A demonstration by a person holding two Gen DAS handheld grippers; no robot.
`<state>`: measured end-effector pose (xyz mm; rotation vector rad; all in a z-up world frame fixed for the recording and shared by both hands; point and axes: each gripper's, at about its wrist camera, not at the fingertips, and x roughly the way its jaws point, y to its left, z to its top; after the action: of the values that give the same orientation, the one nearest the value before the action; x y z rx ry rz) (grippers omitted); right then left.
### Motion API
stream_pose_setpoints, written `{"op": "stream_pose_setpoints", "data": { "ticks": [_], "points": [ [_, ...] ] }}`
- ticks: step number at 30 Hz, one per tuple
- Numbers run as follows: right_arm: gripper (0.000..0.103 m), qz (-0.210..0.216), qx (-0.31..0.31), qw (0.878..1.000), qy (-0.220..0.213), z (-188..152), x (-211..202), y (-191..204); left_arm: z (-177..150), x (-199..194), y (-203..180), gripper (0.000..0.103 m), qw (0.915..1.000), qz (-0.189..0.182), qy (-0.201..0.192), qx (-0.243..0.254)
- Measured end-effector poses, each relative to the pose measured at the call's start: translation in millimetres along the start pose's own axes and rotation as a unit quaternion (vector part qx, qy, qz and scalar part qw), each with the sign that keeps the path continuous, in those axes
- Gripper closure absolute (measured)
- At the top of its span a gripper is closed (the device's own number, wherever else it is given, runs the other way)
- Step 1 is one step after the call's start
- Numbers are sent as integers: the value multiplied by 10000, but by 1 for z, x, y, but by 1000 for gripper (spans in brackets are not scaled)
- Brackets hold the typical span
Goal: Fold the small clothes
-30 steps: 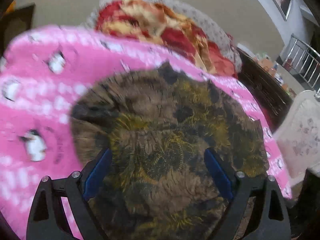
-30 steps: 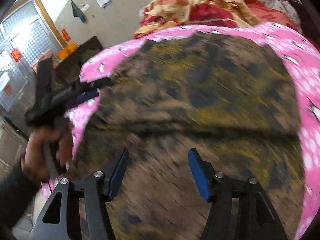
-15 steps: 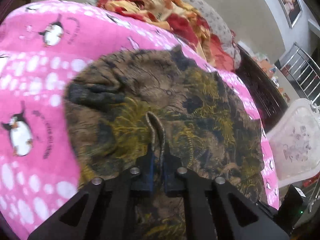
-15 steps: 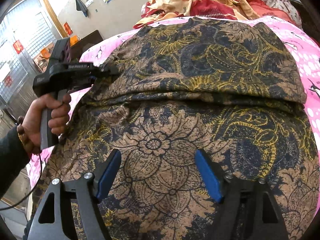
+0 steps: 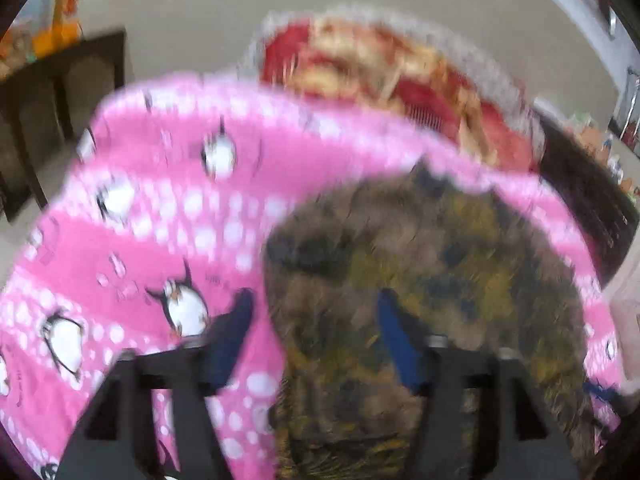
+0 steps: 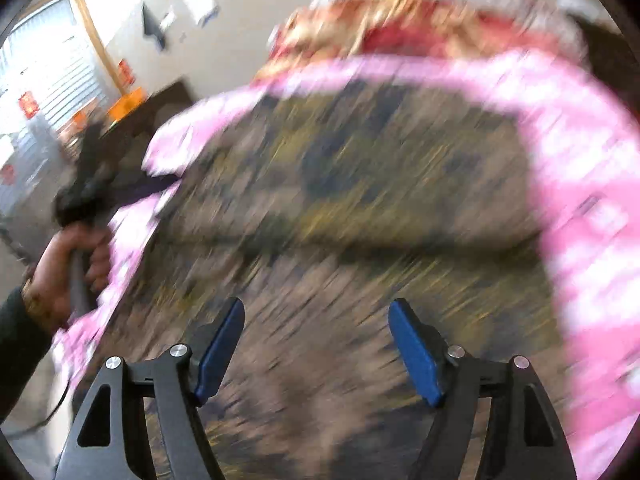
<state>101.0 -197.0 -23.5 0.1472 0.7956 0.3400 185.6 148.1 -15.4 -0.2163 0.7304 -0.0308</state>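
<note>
A brown, navy and yellow floral garment (image 5: pixel 420 280) lies folded on a pink penguin-print blanket (image 5: pixel 160 208). Both views are motion-blurred. My left gripper (image 5: pixel 316 336) is open and empty, straddling the garment's left edge. In the right wrist view the garment (image 6: pixel 352 200) fills the middle, with a fold line across it. My right gripper (image 6: pixel 316 344) is open and empty above its near part. The left gripper (image 6: pixel 100 184) shows at the garment's left edge, held by a hand.
A red and yellow bedding pile (image 5: pixel 400 76) lies beyond the blanket. A dark wooden cabinet (image 5: pixel 52 112) stands at the far left. A dark bed frame (image 5: pixel 592 208) runs along the right. A window and door (image 6: pixel 48 80) are at the left.
My left gripper let go of the pinched cloth fold, opened and pulled back to the left edge of the garment. My right gripper stayed open and shifted quickly over the garment.
</note>
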Motion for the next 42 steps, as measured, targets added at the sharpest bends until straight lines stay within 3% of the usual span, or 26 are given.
{"op": "stream_pose_setpoints", "data": {
  "ticks": [2,4,5,6,7,8,9,10,13,15,17,18,19,20,21,24,27,29,31,33,35,38,40,42],
  "points": [
    [30,-102,128,9998,-142,26,4,-18,-2,2,-22,31,9996,-178,-146,134],
    [45,-42,-105,9996,253,45,32,-27,-7,21,-42,31,9993,-289,36,249],
    [49,-241,-320,9984,391,47,45,-31,-13,33,-48,31,9989,-287,230,290],
    [49,-450,-525,9956,637,44,62,-39,-20,48,-49,32,9985,-104,408,344],
    [57,-493,-543,9910,1118,34,83,-58,-29,61,-45,37,9975,58,622,325],
    [58,-280,-472,9926,1086,29,84,-68,-37,68,-39,40,9968,28,746,281],
    [60,-28,-311,9950,943,29,78,-78,-39,61,-36,40,9982,-81,510,320],
    [62,37,-201,9939,1086,33,76,-83,-38,59,-34,40,9981,-148,551,248],
    [65,-57,-302,9908,1315,56,71,-77,-24,50,-33,44,9984,-36,516,229],
    [65,-44,-248,9952,944,81,67,-72,-11,42,-39,43,9993,28,272,268],
    [63,-64,-165,9976,676,99,75,-72,-6,51,-39,38,9992,76,316,246],
    [63,-208,-175,9973,678,102,84,-74,-6,61,-37,38,9986,143,456,244],
    [63,-608,-111,9936,941,101,106,-84,-11,80,-37,38,9966,319,710,269],
    [62,-658,8,9913,1143,94,120,-90,-15,87,-40,38,9960,353,750,334],
    [61,-520,238,9917,1153,88,127,-101,-18,87,-44,36,9959,409,623,509],
    [60,-339,545,9927,1019,86,123,-110,-15,89,-48,33,9945,455,764,558],
    [58,-437,571,9897,1236,94,99,-102,-1,75,-45,33,9937,196,1016,433],
    [57,-274,180,9937,1076,86,63,-83,-3,43,-41,33,9936,-81,1000,516],
    [41,-224,-453,9925,1114,60,27,-60,-21,7,-41,31,9910,-282,938,913],
    [31,-402,-852,9845,1480,22,16,-51,-44,-24,-33,28,9870,-395,989,1200],
    [32,-581,-1030,9685,2190,-22,21,-56,-64,-48,-20,28,9861,-429,1093,1172],
    [32,-636,-793,9835,1496,-40,-38,-56,-89,-94,6,28,9871,-408,1177,1007],
    [30,-306,-697,9913,1070,-53,-89,-47,-109,-125,20,28,9861,-415,1275,984],
    [24,115,-902,9914,944,-76,-124,-31,-135,-144,24,28,9815,-520,1493,1078]
  ]
}}
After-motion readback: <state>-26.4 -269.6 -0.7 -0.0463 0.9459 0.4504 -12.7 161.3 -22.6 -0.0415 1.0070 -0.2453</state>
